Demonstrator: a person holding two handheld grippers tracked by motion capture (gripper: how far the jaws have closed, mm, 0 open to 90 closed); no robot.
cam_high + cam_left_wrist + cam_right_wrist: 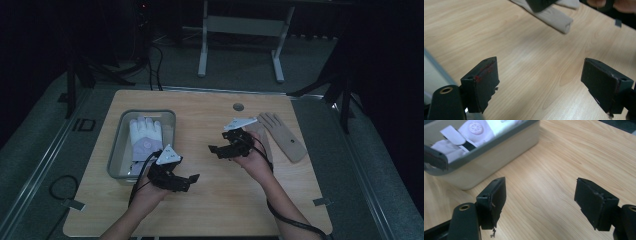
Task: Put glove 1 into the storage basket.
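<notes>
A: Report the layout, largest item first.

B: The high view shows the wooden table (210,200) whole. A grey bin (118,150) stands on its left half with a white glove (145,135) inside. A tan glove (285,135) lies flat on the right half, well apart from the bin.

A: What do the gripper views add?

B: The right gripper view shows the bin's side wall (499,155) close up, plus a round emblem on the white glove (475,127). The left gripper view shows the tan glove's cuff (556,18) on the far tabletop.

A: Jaw condition?

B: The left gripper (187,181), just beside the bin, has its jaws spread wide, empty, bare wood between them (540,82). The right gripper (216,150), near the tan glove, likewise: jaws spread wide (539,202), gripping nothing.
</notes>
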